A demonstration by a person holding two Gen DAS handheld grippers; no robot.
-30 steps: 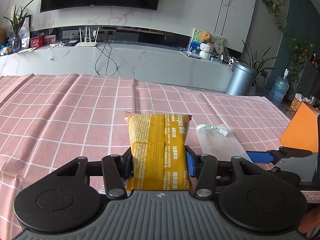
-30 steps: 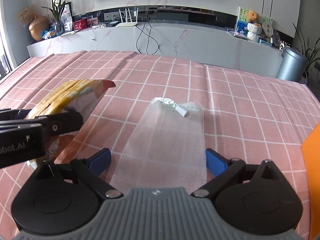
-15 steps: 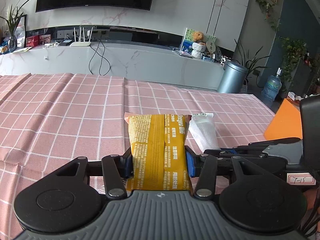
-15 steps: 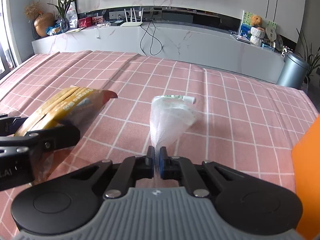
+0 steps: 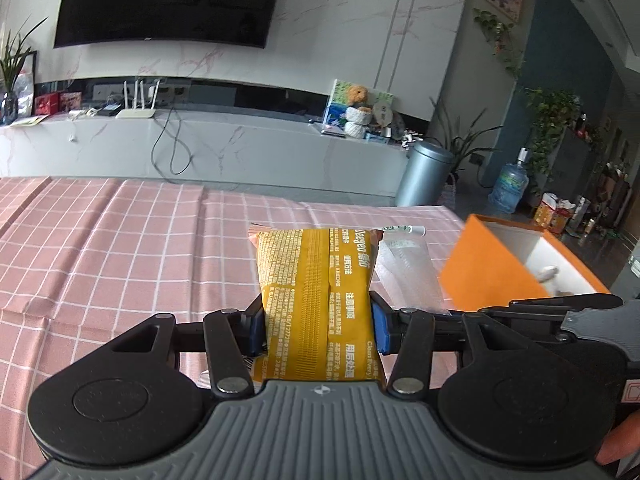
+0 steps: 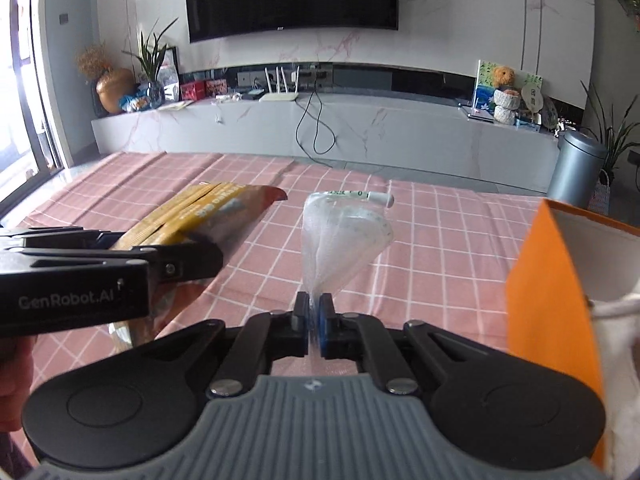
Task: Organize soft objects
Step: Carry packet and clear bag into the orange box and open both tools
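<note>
My left gripper is shut on a yellow snack packet, held up above the pink checked tablecloth. In the right wrist view that packet sticks out from the left gripper at the left. My right gripper is shut on a clear plastic bag with a white zip strip, pinched at its near end and lifted off the cloth. The same bag shows just right of the packet in the left wrist view. An orange box with a white inside stands open at the right.
The orange box holds something white and soft inside. Beyond the table's far edge are a marble TV bench, a grey bin and a water bottle. A hand shows at the left edge.
The right gripper closed on the clear bag and lifted it off the cloth. Both grippers rose and moved right, so the orange box now shows its open top.
</note>
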